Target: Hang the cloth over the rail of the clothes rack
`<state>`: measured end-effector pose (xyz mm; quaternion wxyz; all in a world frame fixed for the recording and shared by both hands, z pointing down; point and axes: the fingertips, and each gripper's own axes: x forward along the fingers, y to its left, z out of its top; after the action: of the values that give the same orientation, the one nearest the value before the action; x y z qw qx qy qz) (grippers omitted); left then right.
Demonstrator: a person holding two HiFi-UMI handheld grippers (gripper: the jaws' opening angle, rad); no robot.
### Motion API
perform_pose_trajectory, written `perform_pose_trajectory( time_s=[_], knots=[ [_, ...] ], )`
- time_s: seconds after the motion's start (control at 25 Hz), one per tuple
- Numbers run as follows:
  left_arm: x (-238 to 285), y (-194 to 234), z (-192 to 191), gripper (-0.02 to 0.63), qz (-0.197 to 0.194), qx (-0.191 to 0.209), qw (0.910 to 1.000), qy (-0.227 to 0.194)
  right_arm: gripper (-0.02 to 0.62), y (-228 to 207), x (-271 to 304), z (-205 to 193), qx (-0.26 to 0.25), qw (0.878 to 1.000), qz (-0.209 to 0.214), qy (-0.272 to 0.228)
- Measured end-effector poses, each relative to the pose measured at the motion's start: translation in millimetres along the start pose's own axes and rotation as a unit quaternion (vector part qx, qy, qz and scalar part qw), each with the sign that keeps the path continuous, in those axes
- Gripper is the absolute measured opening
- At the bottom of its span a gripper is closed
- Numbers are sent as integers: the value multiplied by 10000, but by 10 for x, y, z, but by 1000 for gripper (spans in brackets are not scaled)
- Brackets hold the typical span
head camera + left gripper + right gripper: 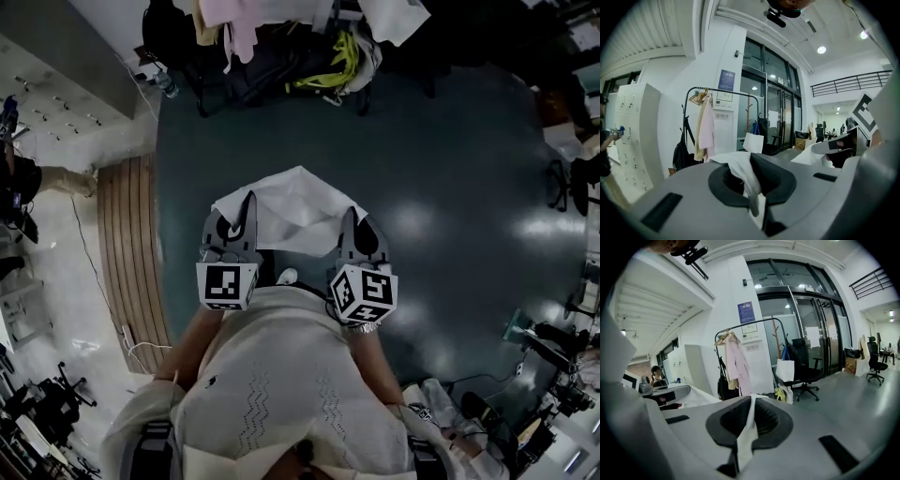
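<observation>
Standing on: a glossy dark floor [450, 187], with a curved wooden platform [131, 253] at its edge, left of the rack.
Room: white walls and a high ceiling. Glass doors [773, 117] stand behind the rack, and white lockers [633, 131] stand to its left.
Rack: the rack [723, 89] is a black frame with a bowed top rail, seen at the top edge of the head view.
On the rack: garments [738, 364], pink and cream, hang bunched at the rail's left end. The rest of the rail is bare. A black bag [680, 154] hangs by the left post.
Beside the rack: a chair [806, 371] with a white bag [785, 370] on it stands just right of the rack. A yellow-green thing [337, 56] lies at the rack's foot.
Cloth: the white cloth [291, 211] is held up and spread between the two grippers, well apart from the rack.
Left gripper: the left gripper [246, 204] is clenched on the cloth's left corner.
Right gripper: the right gripper [352, 220] is clenched on the cloth's right corner.
Between cloth and rack: bare floor.
Person: a person [656, 373] is far to the left of the rack.
</observation>
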<state>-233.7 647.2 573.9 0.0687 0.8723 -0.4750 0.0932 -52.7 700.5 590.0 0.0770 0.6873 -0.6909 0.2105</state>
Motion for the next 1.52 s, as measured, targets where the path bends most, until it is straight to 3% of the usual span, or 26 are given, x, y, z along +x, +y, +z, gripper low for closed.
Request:
perform_pose_trajectory(
  time_s=[0.32,0.48,0.76,0.96,1.24,1.52],
  knots=[
    [1319,743,443,17,-440,-85,9988,-195,21,-15,1260,725,66,9993,-348,-139],
    [1774,1167,630,17,-454,-97,9987,-228,21,92,1725,981,112,9989,-412,-183],
    [2332,1443,793,17,-388,-155,9988,-252,21,8,2373,1238,175,9991,-378,-111],
    [2787,1625,856,17,-175,-106,9995,-227,21,-192,2952,1490,179,9993,-249,-218],
    [3843,1965,1104,17,480,-42,9987,-166,21,-690,4103,1994,176,9997,156,-99],
    [4944,1886,1491,17,765,-49,9969,-182,21,-1328,5099,2669,103,9983,579,-52]
  ],
)
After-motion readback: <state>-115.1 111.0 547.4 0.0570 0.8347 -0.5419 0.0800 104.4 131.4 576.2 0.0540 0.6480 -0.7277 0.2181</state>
